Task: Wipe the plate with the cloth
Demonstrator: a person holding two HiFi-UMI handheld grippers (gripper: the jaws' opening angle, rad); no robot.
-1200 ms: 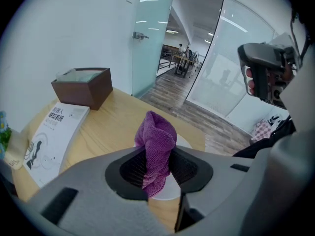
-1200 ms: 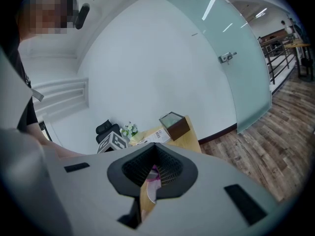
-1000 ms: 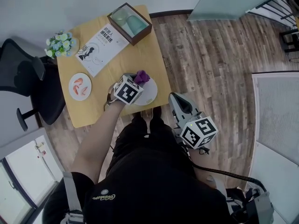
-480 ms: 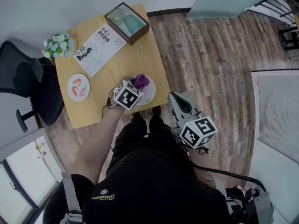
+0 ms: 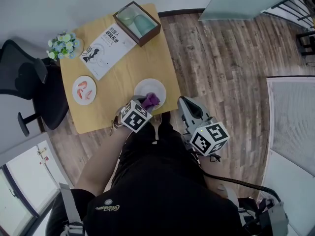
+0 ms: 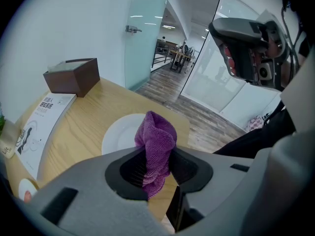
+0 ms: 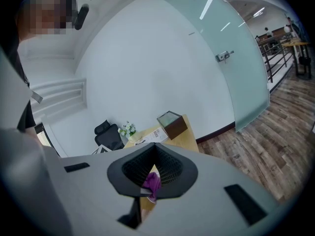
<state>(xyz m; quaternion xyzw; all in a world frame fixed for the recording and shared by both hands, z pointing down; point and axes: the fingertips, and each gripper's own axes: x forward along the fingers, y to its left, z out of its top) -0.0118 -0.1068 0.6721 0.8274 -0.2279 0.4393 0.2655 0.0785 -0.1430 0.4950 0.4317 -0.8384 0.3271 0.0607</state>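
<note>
Left gripper has drawn back toward near edge of table; jaws clamp purple cloth over near rim of plate; right gripper off-table, jaws together, empty.

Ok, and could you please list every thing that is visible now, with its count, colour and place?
table: one, light wood, in front of the person
plate: one, white, table's near edge
cloth: one, purple, at the plate's near side
small dish: one, white with red pattern, table's left
booklet: one, white, table's middle
box: one, brown, table's far corner
flowers: one bunch, pale, far left corner
chair: one, black, left of table
left gripper: one, grey, shut on the cloth
right gripper: one, grey, shut, empty, over the floor
</note>
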